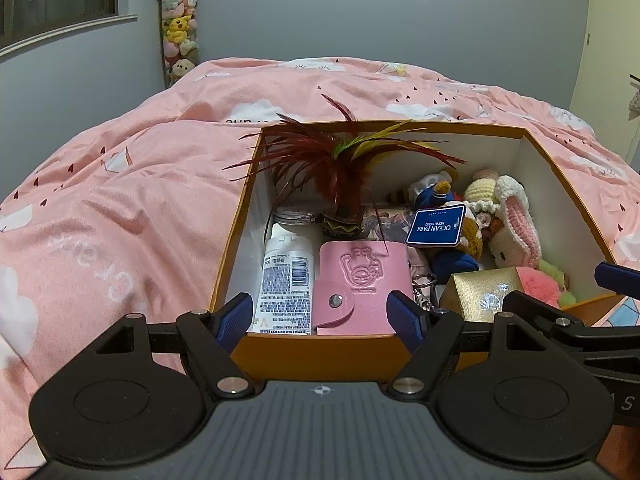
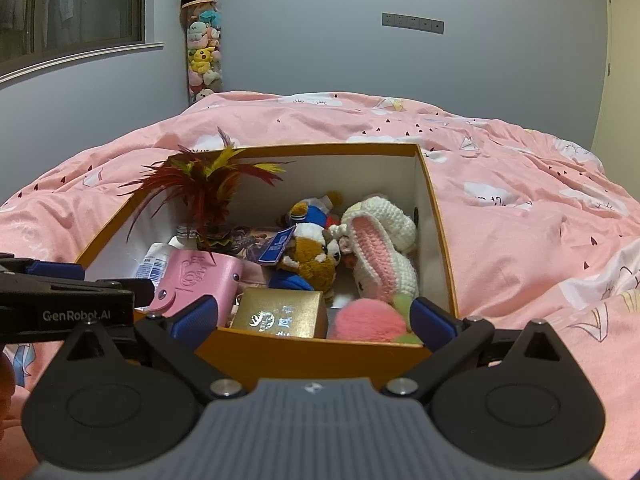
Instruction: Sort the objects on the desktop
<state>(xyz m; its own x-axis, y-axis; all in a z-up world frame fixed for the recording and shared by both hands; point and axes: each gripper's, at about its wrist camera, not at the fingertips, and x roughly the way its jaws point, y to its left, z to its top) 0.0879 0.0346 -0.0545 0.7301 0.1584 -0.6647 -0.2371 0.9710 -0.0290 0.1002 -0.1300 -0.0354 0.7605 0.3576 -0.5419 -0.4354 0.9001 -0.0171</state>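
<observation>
**Both grippers wide over the filled orange box on the bed**

The left gripper (image 1: 320, 316) and right gripper (image 2: 314, 318) hang side by side at the near rim of one orange box (image 1: 320, 354), jaws spread wide, nothing between the blue pads.

The box is open-topped, white inside, and sits on a pink quilt (image 1: 120, 200). Against its near wall, from the left corner: one white tube (image 1: 286, 280) lying flat, one pink snap wallet (image 1: 360, 284) with an embossed figure, one gold carton (image 2: 282, 312), and one pink pompom (image 2: 370, 320) in the near right corner with a bit of green fluff beside it.

Mid-box lies a brown-and-white plush (image 2: 316, 254) carrying a blue tag (image 1: 436, 226), and a crocheted white-and-pink bunny (image 2: 380, 256) leans toward the right wall. Toward the far left corner one feather shuttlecock (image 1: 340, 168) stands upright, its red and yellow plumes rising above the rim.

The floor of the box is nearly covered; bare white shows only on the walls. Quilt lies open all round the box.
</observation>
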